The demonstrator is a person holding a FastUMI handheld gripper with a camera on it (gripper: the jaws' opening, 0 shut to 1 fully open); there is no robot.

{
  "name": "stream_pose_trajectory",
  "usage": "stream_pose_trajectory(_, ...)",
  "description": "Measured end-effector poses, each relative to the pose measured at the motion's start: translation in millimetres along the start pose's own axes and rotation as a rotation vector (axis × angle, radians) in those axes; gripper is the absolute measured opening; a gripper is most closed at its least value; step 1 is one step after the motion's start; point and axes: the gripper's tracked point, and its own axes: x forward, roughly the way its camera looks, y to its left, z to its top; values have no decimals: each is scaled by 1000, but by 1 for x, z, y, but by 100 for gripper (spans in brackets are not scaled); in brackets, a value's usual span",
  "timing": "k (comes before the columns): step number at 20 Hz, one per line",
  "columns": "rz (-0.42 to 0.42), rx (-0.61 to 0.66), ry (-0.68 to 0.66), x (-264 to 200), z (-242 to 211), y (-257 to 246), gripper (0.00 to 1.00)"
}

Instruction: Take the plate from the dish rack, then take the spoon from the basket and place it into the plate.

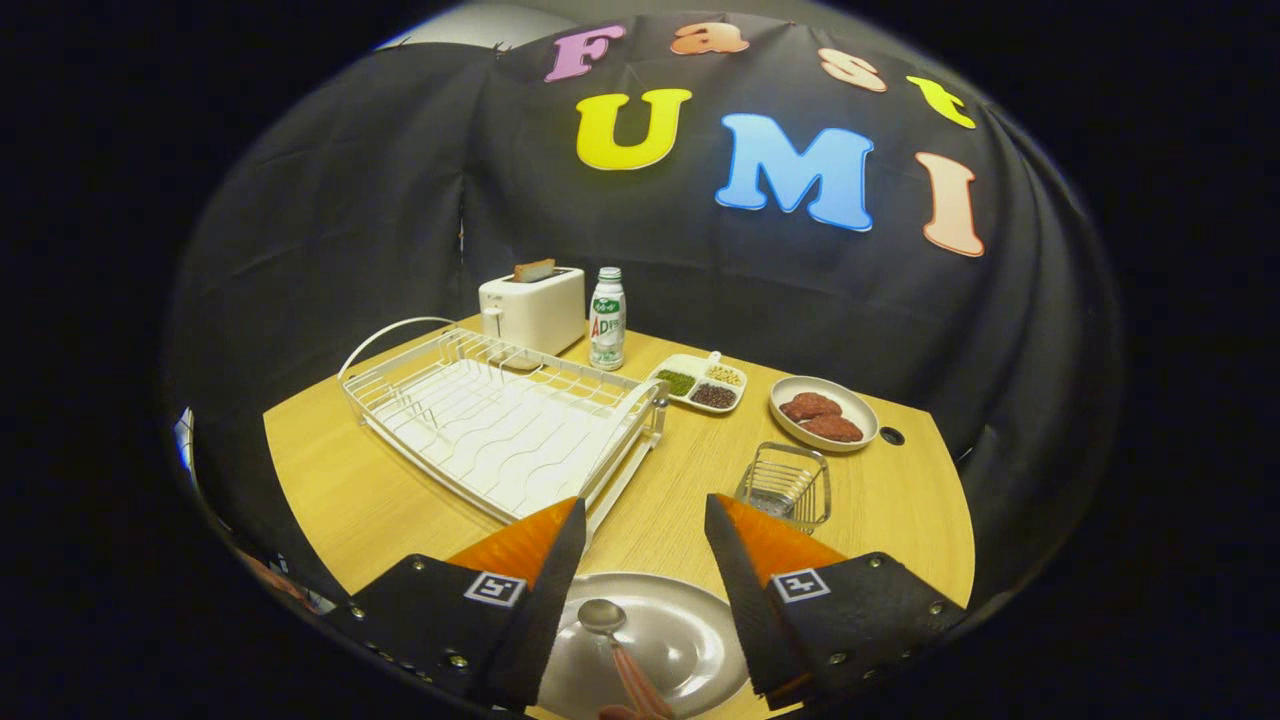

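A grey round plate lies flat on the wooden table, below and between my fingers. A spoon with a metal bowl and a pinkish handle rests in it. My gripper hovers above the plate, open, with nothing between the fingers. The white wire dish rack stands empty just ahead to the left. The small wire basket sits just beyond the right finger, and I see nothing in it.
A white toaster with a slice of bread and a bottle stand at the back. A divided dish of beans and a bowl of reddish food lie behind the basket.
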Motion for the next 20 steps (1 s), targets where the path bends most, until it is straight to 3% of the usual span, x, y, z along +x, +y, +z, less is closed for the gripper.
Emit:
stream_pose_trajectory(10, -284, 153, -360, -82, 118, -104, 72)
stream_pose_trajectory(13, -351, 162, -461, -106, 144, -118, 97)
stream_pose_trajectory(20, -392, 172, -468, -116, 139, -131, 97)
